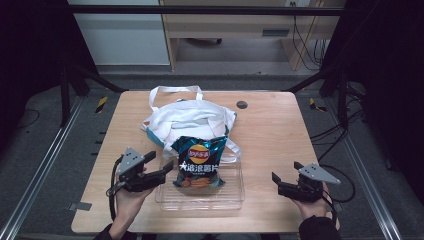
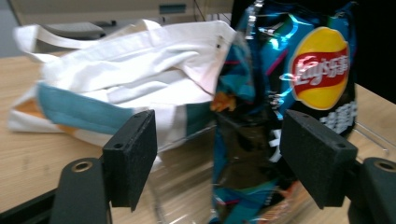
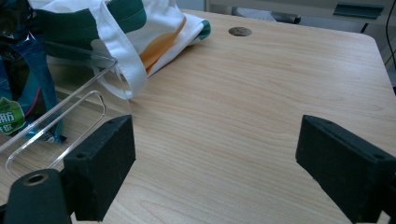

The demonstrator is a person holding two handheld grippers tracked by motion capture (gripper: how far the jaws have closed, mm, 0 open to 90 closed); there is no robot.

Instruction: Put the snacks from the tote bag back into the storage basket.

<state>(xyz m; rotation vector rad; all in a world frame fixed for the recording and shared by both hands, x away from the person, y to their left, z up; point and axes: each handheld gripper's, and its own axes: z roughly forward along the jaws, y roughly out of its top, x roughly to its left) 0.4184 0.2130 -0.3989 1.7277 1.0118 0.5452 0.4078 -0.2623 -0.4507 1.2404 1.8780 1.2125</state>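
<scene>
- On top of a light wood table [image 1: 280,130] I see a chip bag [image 1: 198,162], a clear tray [image 1: 200,200] and a white cloth bag [image 1: 187,117]. Dark floor all round, w/ black frame posts and a pale desk at the back.
- Chip bag stands in the tray, near the table's front edge, leaning on the cloth bag behind it.
- My left gripper [image 1: 159,166] is just beside the chip bag, at the tray's left edge. Jaws wide apart, holding nothing. From the left gripper view the bag sits between the jaws, a bit further off.
- My right gripper [image 1: 285,179] is well apart from the tray, over bare wood near the front right corner. Jaws wide too, nothing in them.
- Lots of free table on the right side & by the small round hole [image 1: 242,104].
- Bag says "Lay's" on a yellow and red logo [image 2: 321,69]. White Chinese words below; can't read them well.
</scene>
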